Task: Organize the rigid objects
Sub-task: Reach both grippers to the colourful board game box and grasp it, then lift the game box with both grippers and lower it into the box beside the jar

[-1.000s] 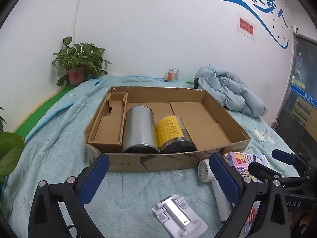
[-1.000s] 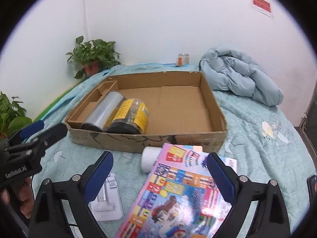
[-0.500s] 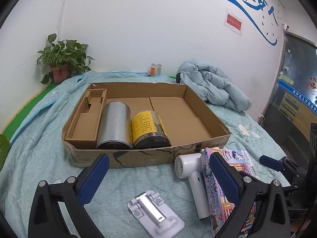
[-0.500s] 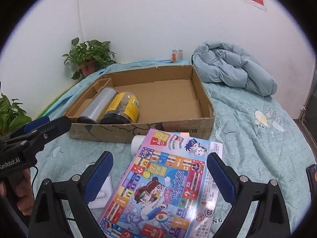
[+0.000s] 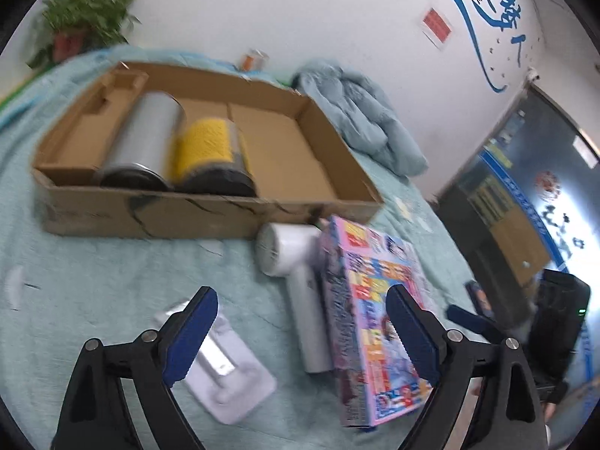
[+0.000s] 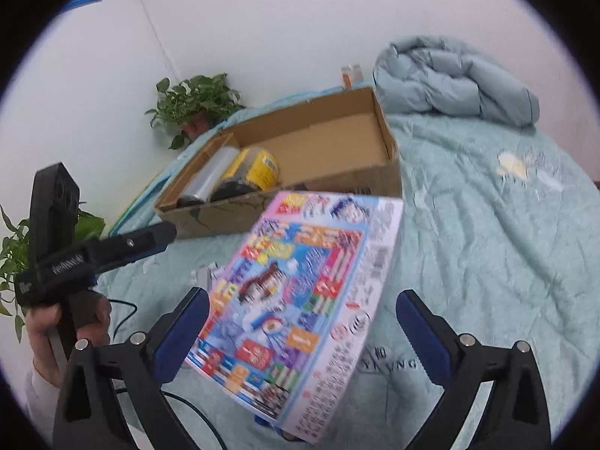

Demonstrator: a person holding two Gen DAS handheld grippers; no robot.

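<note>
one cardboard box (image 5: 210, 217), upper left of frame, held two canisters (image 5: 146, 142). one colourful game box (image 5: 375, 322), one white fan (image 5: 296, 262), one stand (image 5: 225, 371) lay below. left gripper (image 5: 300, 322) closing, empty; right gripper (image 6: 300, 322) wide, pads apart, gripping nothing.

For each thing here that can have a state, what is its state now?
Cardboard box: open, on the bed.
Silver can: lying inside the box.
Yellow-label jar: lying beside the silver can.
Game box: outside the cardboard box.
Hair dryer: lying outside.
Left gripper: closing, empty.
Right gripper: open.
</note>
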